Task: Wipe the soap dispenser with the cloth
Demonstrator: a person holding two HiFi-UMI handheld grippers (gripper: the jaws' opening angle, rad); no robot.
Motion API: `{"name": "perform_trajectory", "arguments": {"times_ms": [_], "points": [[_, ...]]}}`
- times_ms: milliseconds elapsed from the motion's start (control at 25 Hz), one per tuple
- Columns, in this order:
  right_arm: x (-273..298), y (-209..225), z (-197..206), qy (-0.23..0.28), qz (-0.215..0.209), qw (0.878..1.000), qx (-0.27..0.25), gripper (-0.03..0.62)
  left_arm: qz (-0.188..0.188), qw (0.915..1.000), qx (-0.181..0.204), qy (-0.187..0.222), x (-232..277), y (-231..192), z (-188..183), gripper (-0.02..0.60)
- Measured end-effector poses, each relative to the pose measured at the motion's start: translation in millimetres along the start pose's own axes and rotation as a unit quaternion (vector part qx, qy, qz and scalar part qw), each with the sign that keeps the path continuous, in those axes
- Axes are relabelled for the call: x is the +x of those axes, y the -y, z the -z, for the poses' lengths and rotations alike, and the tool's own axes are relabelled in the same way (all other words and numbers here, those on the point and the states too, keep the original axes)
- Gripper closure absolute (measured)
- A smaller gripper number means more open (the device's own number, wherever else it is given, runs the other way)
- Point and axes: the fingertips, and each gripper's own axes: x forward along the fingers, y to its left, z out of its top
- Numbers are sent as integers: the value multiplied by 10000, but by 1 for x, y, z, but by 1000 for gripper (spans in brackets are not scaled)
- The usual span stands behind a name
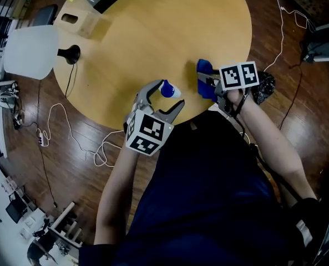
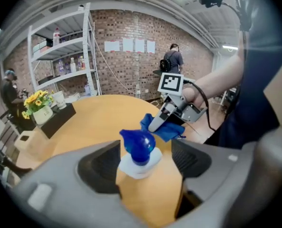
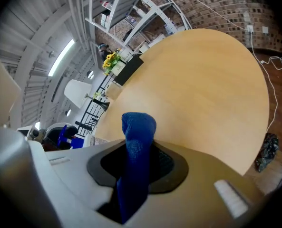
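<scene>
Round wooden table, near edge — the soap dispenser stands between the wide-open jaws of the left gripper, with both pads clear of it. Just beside it, the right gripper is clamped on a blue cloth.

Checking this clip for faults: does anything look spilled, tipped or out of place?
Nothing stands out. The soap dispenser stands on the table between the left gripper's open jaws; the right gripper holds the cloth; no spill shows.
</scene>
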Motion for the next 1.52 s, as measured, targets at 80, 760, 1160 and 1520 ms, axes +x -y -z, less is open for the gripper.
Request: {"name": "perform_trajectory", "arguments": {"times_ms": [80, 760, 1160, 1520], "points": [[-4, 0, 8, -3, -4, 10000, 62, 491, -78, 10000, -26, 24, -11, -5, 13, 244], [-8, -11, 50, -227, 1, 9997, 101, 490, 898, 9432, 3038, -1002, 40, 0, 45, 329], [8, -58, 4, 469, -320, 9977, -362, 490, -1884, 9654, -1405, 1131, -23, -39, 73, 367], [52, -126, 9, -28, -718, 9907, -1157, 490, -1688, 9811, -945, 108, -19, -37, 80, 368]]}}
